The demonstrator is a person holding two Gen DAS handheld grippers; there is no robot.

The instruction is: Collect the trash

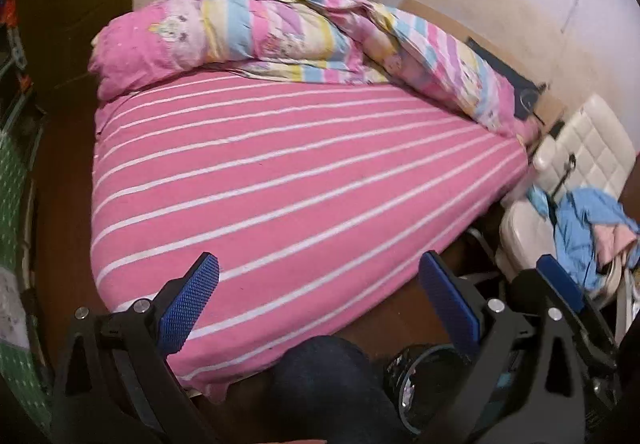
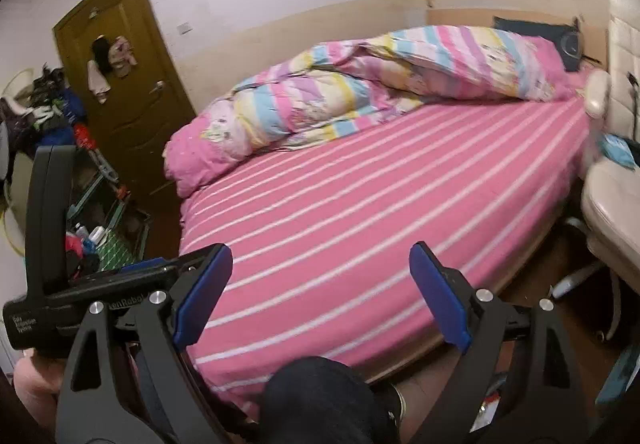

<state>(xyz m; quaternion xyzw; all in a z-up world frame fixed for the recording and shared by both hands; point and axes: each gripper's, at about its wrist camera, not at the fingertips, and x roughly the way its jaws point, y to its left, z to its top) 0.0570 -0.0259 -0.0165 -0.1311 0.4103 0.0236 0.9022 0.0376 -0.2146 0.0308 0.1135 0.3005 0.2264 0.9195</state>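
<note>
My left gripper [image 1: 320, 264] is open above the foot of a bed, with nothing between its blue pads [image 1: 192, 304]. My right gripper [image 2: 320, 252] is open too and holds nothing. It hangs over the same bed edge, just right of the left one. One of its fingers [image 1: 560, 282] shows in the left wrist view. A round bin with a black liner [image 1: 416, 376] stands on the floor below the left gripper, partly hidden by the fingers. I see no loose trash on the pink striped sheet [image 1: 280, 180].
A rolled pastel duvet [image 1: 304, 28] lies along the bed's far side. A white padded chair [image 1: 588, 156] with blue clothing [image 1: 580, 228] stands at the right. A person's dark-trousered knee [image 2: 316, 392] is below. A brown door [image 2: 128, 84] and a cluttered rack [image 2: 100, 212] are at the left.
</note>
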